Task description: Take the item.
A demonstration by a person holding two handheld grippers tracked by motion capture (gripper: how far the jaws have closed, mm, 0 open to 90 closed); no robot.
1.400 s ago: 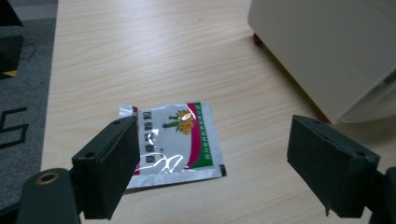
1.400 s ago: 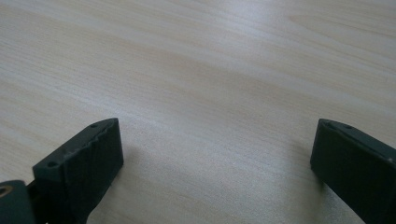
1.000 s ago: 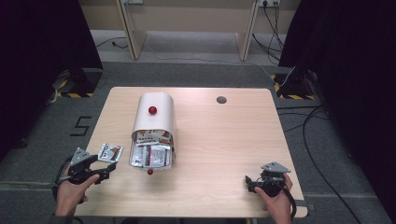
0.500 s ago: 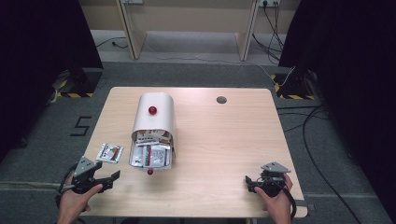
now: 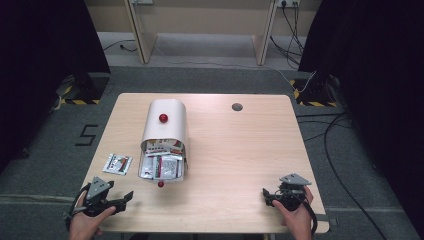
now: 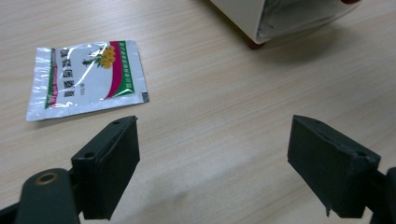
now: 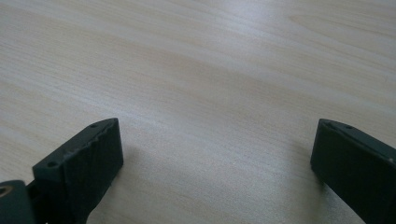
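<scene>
My left gripper (image 5: 125,198) sits at the near-left corner of the table (image 5: 240,145), low over the wood. Jaws wide apart, nothing between them, pads touching nothing.

Sachet (image 5: 118,163) lies flat on the table, ahead of the L gripper and a bit to the left of its line. In the left gripper view the sachet (image 6: 86,77) is just beyond my left jaw, up-left of it, w/ a strip of bare wood between them. Not touching. It's silver foil w/ a green and red print, lying printed side up, slightly skewed.

Box (image 5: 165,137), white w/ a curved top and a red knob, stands mid-table, just right of the sachet. Its open front faces me, more sachets stacked inside and spilling out at the front. In the left gripper view the box corner (image 6: 261,18) is top-right, well past my right jaw.

Right gripper (image 5: 266,195) is at the near-right edge of the table, well apart from the box and the sachet. Right gripper view: jaws also spread wide, bare wood between them, holding nothing.
</scene>
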